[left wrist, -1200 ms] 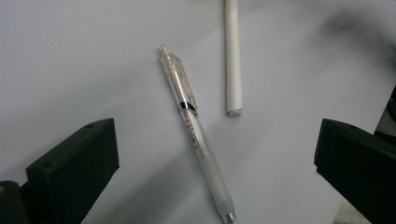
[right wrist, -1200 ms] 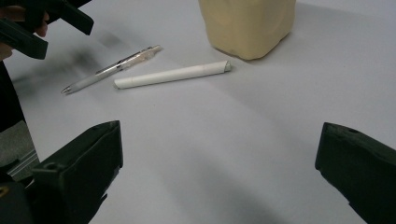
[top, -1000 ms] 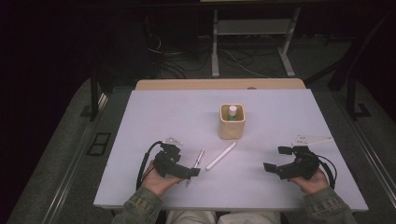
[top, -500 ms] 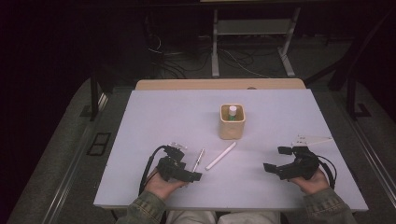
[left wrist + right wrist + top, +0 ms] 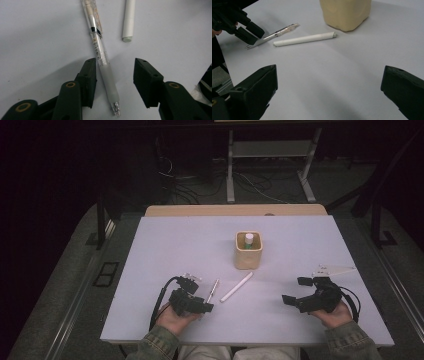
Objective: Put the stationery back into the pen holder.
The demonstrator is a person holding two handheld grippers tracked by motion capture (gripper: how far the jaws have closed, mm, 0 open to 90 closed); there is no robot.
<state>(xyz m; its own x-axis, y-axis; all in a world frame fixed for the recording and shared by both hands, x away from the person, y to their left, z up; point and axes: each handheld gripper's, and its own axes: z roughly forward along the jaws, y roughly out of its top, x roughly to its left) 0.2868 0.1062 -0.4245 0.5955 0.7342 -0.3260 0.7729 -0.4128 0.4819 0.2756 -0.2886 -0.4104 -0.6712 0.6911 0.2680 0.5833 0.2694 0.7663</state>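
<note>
While the left claw (image 5: 115, 82) is closing its jaws around the clear pen (image 5: 103, 65), the pads are not yet pressing on it: one jaw is touching the grip, the other standing apart. That pen is lying flat on the bench (image 5: 165, 245), at about seven o'clock from the cream pen holder (image 5: 248, 256), just beside the white marker (image 5: 236, 287). One marker is already standing in the holder. Judging by this, pen and white marker are both waiting to be lifted and dropped in. At four o'clock, the right claw (image 5: 295, 291) is resting released, holding nothing.
</note>
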